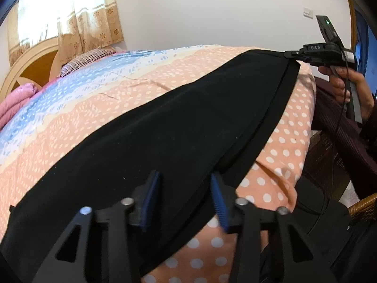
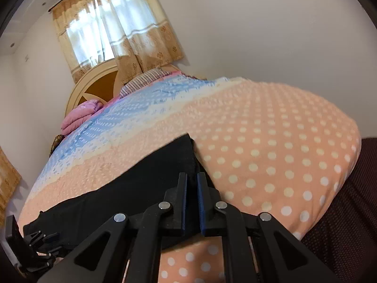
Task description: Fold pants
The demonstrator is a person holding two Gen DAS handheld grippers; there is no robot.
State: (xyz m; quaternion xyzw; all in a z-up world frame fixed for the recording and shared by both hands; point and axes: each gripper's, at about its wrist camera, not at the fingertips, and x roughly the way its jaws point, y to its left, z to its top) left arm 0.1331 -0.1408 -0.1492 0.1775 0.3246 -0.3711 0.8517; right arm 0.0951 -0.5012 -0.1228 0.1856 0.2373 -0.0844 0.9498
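Black cloth pants point(image 1: 165, 122) lie across the polka-dot bed point(image 1: 282, 146). The right hand-held gripper point(image 2: 192, 186) pinches their edge at 12 o'clock; the left hand-held gripper point(image 1: 186, 188) straddles them, spread.

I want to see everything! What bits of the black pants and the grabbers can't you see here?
- Black cloth pants: lower left end cut off by the left wrist view's edge.
- Left gripper: pants edge lies between its blue pads; whether they press is unclear.
- Right gripper: the pinched cloth is hidden between its fingers.
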